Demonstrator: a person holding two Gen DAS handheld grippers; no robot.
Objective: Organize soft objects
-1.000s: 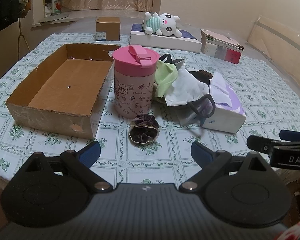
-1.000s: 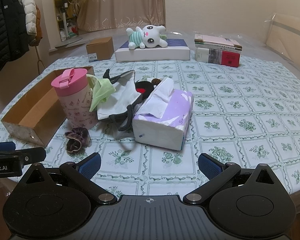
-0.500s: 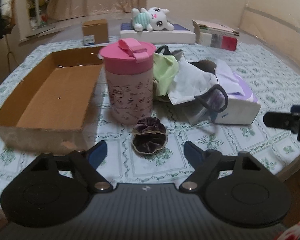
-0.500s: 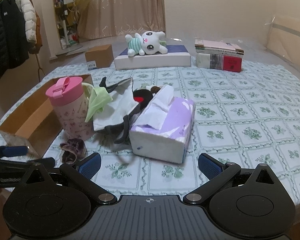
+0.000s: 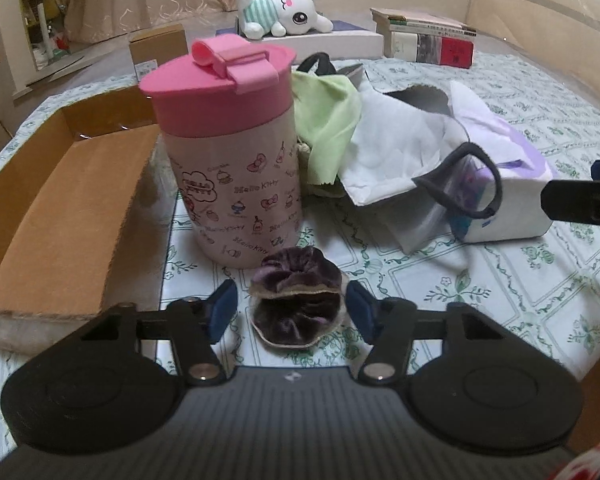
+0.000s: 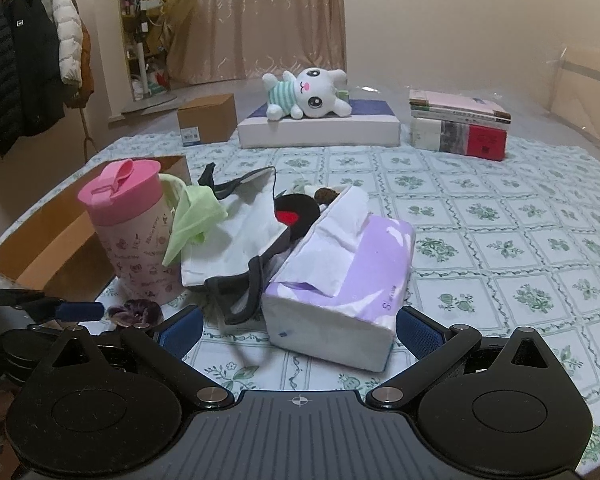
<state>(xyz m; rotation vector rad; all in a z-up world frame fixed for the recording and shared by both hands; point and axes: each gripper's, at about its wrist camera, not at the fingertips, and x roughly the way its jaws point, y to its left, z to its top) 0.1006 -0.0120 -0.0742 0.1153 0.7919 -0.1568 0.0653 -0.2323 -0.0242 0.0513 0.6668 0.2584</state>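
A purple velvet scrunchie (image 5: 296, 300) lies on the tablecloth in front of a pink lidded cup (image 5: 228, 160). My left gripper (image 5: 292, 308) is open, its blue pads on either side of the scrunchie with small gaps. The scrunchie also shows in the right wrist view (image 6: 134, 312), beside the left gripper (image 6: 72, 312). My right gripper (image 6: 300, 328) is open and empty, low over the table in front of a purple tissue pack (image 6: 340, 276). A green cloth (image 5: 328, 120) and a white bag (image 5: 396, 148) lie behind the cup. A plush bunny (image 6: 308, 94) lies far back.
An open cardboard tray (image 5: 60, 208) sits left of the cup. A white flat box (image 6: 320, 130), a small brown box (image 6: 206, 124) and stacked books (image 6: 460, 124) stand at the back. Coats (image 6: 24, 64) hang at far left. The table's near edge is just below both grippers.
My left gripper has moved forward and down until its pads flank the scrunchie, and the pads have come closer together. My right gripper has moved slightly closer to the tissue pack.
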